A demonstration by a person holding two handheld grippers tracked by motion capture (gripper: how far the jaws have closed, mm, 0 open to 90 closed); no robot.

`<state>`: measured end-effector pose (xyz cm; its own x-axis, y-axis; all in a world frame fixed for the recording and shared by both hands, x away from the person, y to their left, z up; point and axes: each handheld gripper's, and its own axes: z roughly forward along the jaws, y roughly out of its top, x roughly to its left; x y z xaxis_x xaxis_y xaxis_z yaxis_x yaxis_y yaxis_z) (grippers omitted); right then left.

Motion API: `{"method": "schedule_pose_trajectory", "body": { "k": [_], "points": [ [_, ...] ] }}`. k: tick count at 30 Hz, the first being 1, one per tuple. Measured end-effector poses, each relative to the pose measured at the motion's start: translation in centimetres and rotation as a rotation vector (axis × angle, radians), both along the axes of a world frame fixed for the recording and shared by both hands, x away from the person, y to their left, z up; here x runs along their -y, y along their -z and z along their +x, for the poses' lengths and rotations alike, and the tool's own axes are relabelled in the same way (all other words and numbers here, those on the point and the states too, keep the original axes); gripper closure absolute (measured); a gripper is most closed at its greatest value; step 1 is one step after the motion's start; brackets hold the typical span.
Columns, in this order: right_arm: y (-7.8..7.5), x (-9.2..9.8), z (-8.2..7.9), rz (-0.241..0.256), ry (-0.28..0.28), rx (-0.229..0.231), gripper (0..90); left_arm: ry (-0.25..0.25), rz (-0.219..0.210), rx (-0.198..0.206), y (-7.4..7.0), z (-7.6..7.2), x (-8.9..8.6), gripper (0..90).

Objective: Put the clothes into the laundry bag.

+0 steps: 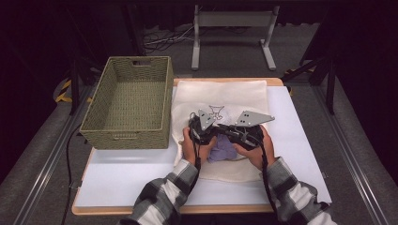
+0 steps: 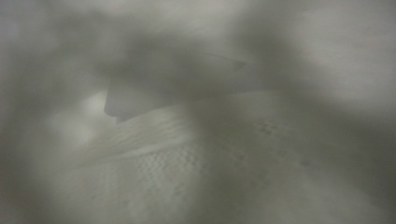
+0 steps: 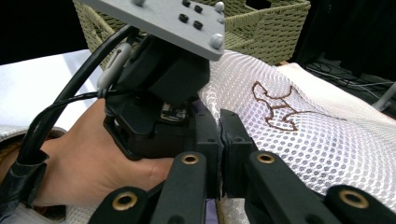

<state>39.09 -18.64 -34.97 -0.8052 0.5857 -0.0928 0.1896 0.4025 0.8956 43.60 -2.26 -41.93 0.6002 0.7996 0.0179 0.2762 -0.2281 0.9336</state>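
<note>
Pinching white mesh bag (image 3: 299,135) (brown stitched emblem, no readable lettering), right gripper (image 3: 219,140) clenched, left gripper (image 1: 199,129) grip unclear.

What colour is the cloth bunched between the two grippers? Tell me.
Purple, or lavender: the cloth shows best in the high view, lying on the white mesh bag.

A white mesh laundry bag (image 1: 220,101) lies flat on the desk — its near edge bunched between both grippers, purple cloth (image 1: 224,151) showing there.
</note>
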Motion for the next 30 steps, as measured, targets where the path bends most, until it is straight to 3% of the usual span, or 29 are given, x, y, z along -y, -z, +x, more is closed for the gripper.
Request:
{"method": "schedule_pose_trajectory", "body": {
  "k": [4, 7, 9, 11, 12, 14, 18, 19, 21, 23, 27, 30],
  "points": [
    [0.3, 0.0, 0.1, -0.012, 0.001, -0.006, 88.7, -0.010, -0.009, -0.018, 0.0, 0.2, 0.1, 81.5],
    [0.5, 0.1, 0.2, -0.021, 0.007, -0.011, 88.7, 0.010, -0.031, -0.028, -0.1, 0.0, 0.1, 73.7],
    [0.5, 0.3, 0.4, -0.022, 0.017, -0.010, 88.7, 0.046, -0.044, -0.035, -0.3, -0.6, 0.0, 65.9],
    [0.5, 0.6, 0.4, -0.029, 0.028, -0.004, 88.7, 0.080, -0.025, -0.018, -0.6, -1.4, -0.1, 54.2],
    [0.4, 0.7, 0.4, -0.025, 0.029, -0.003, 88.7, 0.105, -0.042, -0.013, -0.6, -1.7, -0.3, 50.6],
    [0.3, 0.9, 0.4, -0.018, 0.033, 0.003, 88.7, 0.138, -0.046, 0.008, -0.9, -2.4, -0.7, 45.3],
    [0.2, 1.0, 0.3, -0.017, 0.038, 0.008, 88.7, 0.179, -0.039, 0.013, -1.2, -3.6, -1.5, 33.4],
    [0.2, 1.0, 0.3, -0.015, 0.037, 0.006, 88.7, 0.184, -0.031, 0.015, -1.3, -3.9, -1.8, 33.3],
    [0.2, 1.0, 0.4, -0.011, 0.037, 0.005, 88.7, 0.210, -0.053, 0.010, -1.5, -4.9, -2.7, 32.8],
    [0.2, 1.0, 0.4, -0.012, 0.040, 0.005, 88.7, 0.228, -0.021, 0.028, -2.1, -5.6, -3.3, 27.5],
    [0.1, 1.2, 0.5, -0.009, 0.041, 0.002, 88.7, 0.228, 0.091, 0.054, -2.4, -7.2, -5.0, 24.8],
    [0.2, 1.1, 0.5, -0.012, 0.034, -0.002, 88.7, 0.223, 0.133, 0.034, -1.9, -7.4, -6.2, 24.8]
  ]
}}
